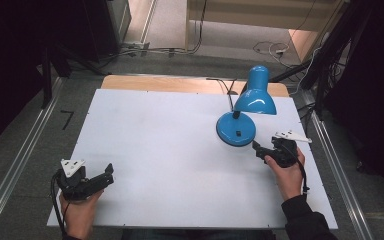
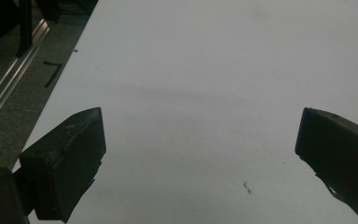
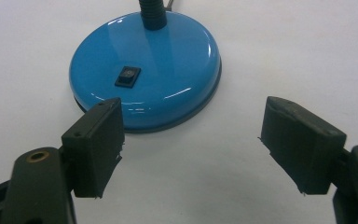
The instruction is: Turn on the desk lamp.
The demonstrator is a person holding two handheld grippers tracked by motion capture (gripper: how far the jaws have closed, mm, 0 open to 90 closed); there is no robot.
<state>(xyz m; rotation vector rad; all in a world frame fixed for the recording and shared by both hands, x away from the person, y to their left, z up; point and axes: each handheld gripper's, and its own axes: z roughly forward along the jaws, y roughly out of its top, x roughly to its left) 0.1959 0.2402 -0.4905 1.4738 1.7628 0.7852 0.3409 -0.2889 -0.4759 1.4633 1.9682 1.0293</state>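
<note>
Lamp base (image 3: 145, 77): sitting just ahead-left of right tool (image 3: 191, 140), switch (image 3: 127, 76) facing it.
Right tool: jaws spread, holding nothing.
Left tool (image 1: 107, 175): far off left, released.

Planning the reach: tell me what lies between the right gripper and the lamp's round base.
Nothing: in the right gripper view, bare white table separates the open right gripper from the blue lamp base; the left jaw overlaps the base's near rim in the picture.

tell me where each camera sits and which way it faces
High view: above the person's side, looking forward and down on the table; both hands, left tool and right tool show.
Left gripper view: rides the left tool, facing bare table; open jaws show.
Right gripper view: rides the right tool, facing the lamp base.
Shared: lamp, high and right views.
</note>
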